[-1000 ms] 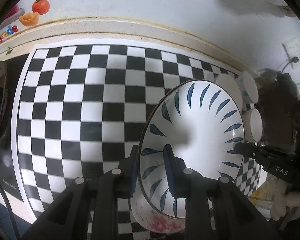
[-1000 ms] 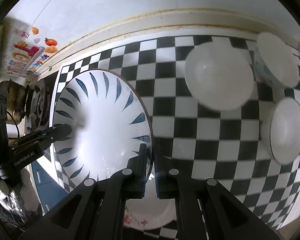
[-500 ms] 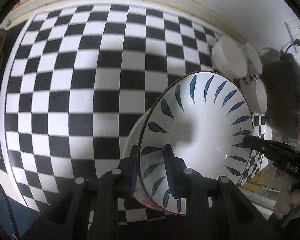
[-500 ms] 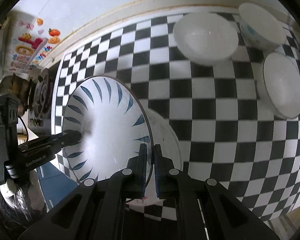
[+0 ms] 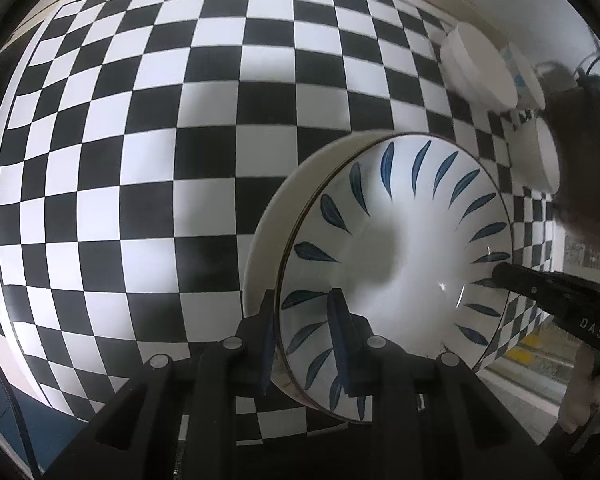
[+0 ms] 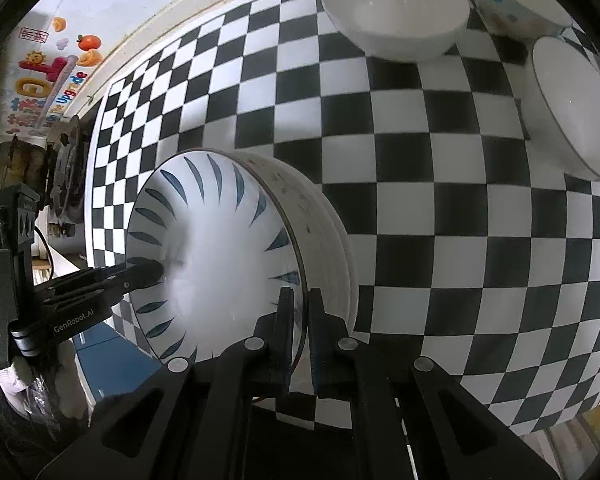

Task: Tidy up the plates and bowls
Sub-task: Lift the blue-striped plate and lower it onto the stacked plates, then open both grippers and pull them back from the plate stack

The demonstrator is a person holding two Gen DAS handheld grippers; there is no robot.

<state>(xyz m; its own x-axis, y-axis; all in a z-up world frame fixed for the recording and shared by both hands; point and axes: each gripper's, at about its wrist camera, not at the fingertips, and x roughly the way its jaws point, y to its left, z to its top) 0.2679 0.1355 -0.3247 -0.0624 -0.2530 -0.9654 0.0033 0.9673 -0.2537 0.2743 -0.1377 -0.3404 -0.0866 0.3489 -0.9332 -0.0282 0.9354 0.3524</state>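
A white plate with blue leaf marks (image 5: pixel 404 248) is held by both grippers on opposite rims. My left gripper (image 5: pixel 302 332) is shut on its near rim; my right gripper (image 6: pixel 300 320) is shut on the other rim (image 6: pixel 220 248). The plate sits low over a cream plate (image 5: pixel 276 216) beneath it on the checkered mat, whose edge shows in the right wrist view (image 6: pixel 328 224). Whether the two plates touch I cannot tell. Three white bowls stand at the far right: a plain one (image 6: pixel 396 8), a blue-dotted one (image 6: pixel 512 4) and a dark-rimmed one (image 6: pixel 576 108).
The black-and-white checkered mat (image 5: pixel 140 140) covers the counter. A stove burner and pot (image 6: pixel 40 160) stand at the left end. A wall with fruit stickers (image 6: pixel 52 72) runs behind. The counter's front edge lies close below the plates.
Both grippers have lowered the blue-leaf plate down onto or just above the cream plate. The mat and bowls now look nearer.
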